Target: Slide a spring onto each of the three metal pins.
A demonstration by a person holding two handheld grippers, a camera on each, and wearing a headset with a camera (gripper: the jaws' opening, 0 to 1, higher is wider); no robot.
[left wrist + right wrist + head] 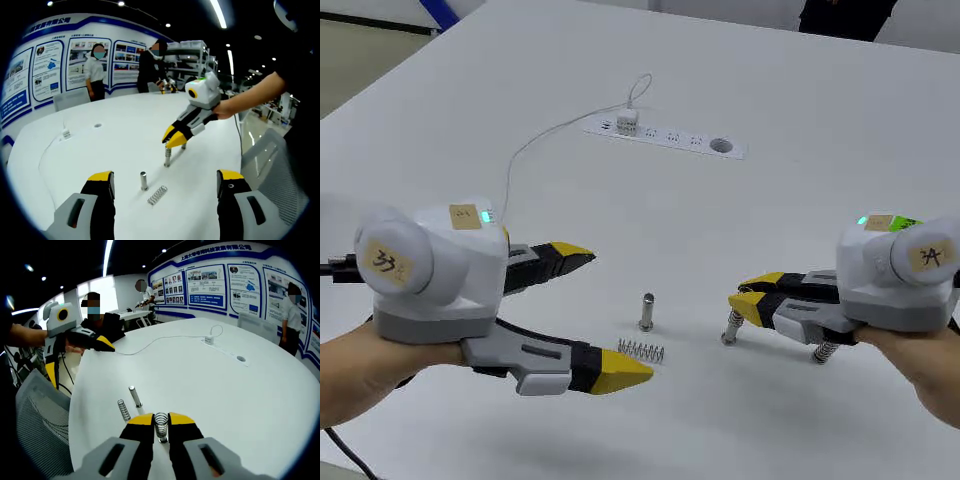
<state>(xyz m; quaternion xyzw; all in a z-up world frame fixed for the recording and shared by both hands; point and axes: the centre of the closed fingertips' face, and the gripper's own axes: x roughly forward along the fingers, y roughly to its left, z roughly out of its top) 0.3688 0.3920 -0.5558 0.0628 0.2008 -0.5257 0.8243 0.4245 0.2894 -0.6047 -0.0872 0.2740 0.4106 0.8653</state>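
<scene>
A bare metal pin [646, 311] stands upright on the white table [650, 210], with a loose spring [641, 351] lying just in front of it. My left gripper [600, 312] is open wide to their left, and both sit ahead of its jaws as the pin [144, 181] and spring [157, 195]. My right gripper [745, 300] is shut on the spring [160, 426] of a sprung pin [731, 328]. A second pin with a spring [823, 350] stands under the right gripper's body.
A white power strip [665, 137] with a plugged-in charger and cable [626, 122] lies farther back on the table. People stand at the far side of the room [95, 70]. A grey mesh chair [40, 405] is at the table's edge.
</scene>
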